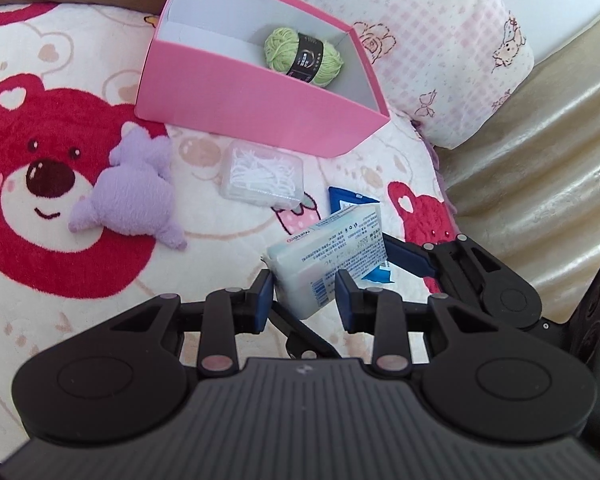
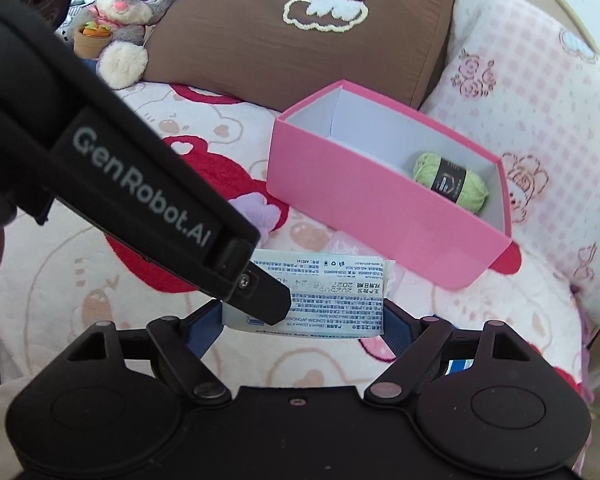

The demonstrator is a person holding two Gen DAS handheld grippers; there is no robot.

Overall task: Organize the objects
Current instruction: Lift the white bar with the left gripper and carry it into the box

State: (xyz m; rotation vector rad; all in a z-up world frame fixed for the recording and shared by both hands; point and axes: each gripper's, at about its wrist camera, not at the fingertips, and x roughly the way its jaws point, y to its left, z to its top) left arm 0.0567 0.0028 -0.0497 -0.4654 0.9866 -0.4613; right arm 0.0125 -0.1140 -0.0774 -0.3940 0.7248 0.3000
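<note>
While the left tongs [image 1: 304,300] are clamping narrowly on one end of the tissue pack [image 1: 332,256], the right tongs [image 2: 304,324] are standing wide around its length, pads beside its ends. The pale, printed pack is hanging above the bed [image 1: 80,312], long axis slanting toward the pink box [image 1: 256,96], which is holding green yarn [image 1: 304,56].

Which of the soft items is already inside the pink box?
The green yarn ball, with its black label, lies inside the pink box. The purple plush toy is outside, on the blanket.
</note>
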